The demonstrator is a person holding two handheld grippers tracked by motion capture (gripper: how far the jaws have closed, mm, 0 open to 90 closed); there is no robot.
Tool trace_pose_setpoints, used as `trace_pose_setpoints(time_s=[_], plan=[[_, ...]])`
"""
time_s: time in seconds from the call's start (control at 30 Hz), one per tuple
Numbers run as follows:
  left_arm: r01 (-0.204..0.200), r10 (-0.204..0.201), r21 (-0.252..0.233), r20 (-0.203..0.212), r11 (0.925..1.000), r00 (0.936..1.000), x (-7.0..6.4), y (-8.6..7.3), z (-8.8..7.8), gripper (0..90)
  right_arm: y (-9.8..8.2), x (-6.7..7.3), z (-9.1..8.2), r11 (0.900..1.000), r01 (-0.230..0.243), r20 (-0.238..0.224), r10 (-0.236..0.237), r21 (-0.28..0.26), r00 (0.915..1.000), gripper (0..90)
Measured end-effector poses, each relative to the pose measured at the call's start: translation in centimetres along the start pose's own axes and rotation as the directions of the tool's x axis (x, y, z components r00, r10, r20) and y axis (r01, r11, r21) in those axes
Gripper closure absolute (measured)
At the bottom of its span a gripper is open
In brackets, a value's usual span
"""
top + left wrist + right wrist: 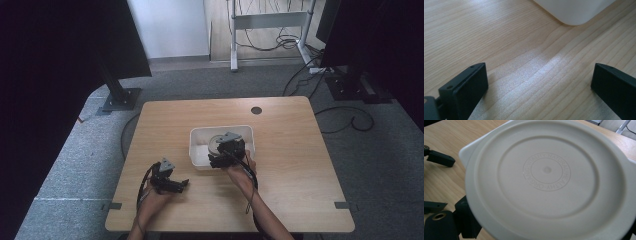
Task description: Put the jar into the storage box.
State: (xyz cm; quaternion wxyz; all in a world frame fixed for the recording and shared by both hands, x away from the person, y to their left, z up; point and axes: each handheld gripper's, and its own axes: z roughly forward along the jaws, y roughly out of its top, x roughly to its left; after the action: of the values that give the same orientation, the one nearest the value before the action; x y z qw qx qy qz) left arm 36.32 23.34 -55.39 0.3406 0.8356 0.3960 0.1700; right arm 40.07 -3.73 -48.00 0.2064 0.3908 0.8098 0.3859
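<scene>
A cream round plate [546, 170] with a ring of embossed lettering at its centre leans inside a white bin [220, 129] at the middle of the wooden table [295, 170]. In the high view the plate [216, 141] lies just beyond my right gripper [220, 159], which hangs over the bin's near wall. Its jaws stand wide apart, and one finger [467, 220] pokes out from under the plate's rim. My left gripper [181, 184] rests low over bare wood in front of the bin's left corner [574, 10]. That gripper [539, 85] is open and holds nothing.
The bin's corner [465, 151] shows behind the plate. A cable hole [256, 110] sits near the table's far edge. Black stands [119, 95] and a white desk frame [270, 22] with loose cables stand on the grey carpet beyond.
</scene>
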Motion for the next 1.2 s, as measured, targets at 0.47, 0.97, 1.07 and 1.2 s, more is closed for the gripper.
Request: trace_pose_setpoints(time_s=[0.47, 0.97, 1.07, 1.2], plan=[[-0.002, 0.002, 0.001, 0.0, 1.0, 1.0, 0.0, 0.0, 0.0, 0.7, -0.3, -0.1, 2.0, 1.0, -0.007, 0.015, 0.007, 0.019, 0.9999, 9.3], [-0.004, 0.004, 0.003, 0.002, 1.0, 1.0, 0.0, 0.0, 0.0, 0.6, -1.3, -0.2, 4.2, 0.998, -0.022, 0.025, 0.02, 0.065, 0.9995, 9.3], [-0.004, 0.004, 0.003, 0.002, 1.0, 1.0, 0.0, 0.0, 0.0, 0.6, -1.5, -0.3, 4.5, 0.997, -0.032, 0.022, 0.031, 0.076, 0.9993, 9.2], [-0.005, 0.004, 0.003, 0.002, 1.0, 1.0, 0.0, 0.0, 0.0, 0.6, -1.7, -0.7, 4.7, 0.995, -0.067, 0.012, 0.066, 0.076, 0.9977, 9.2]])
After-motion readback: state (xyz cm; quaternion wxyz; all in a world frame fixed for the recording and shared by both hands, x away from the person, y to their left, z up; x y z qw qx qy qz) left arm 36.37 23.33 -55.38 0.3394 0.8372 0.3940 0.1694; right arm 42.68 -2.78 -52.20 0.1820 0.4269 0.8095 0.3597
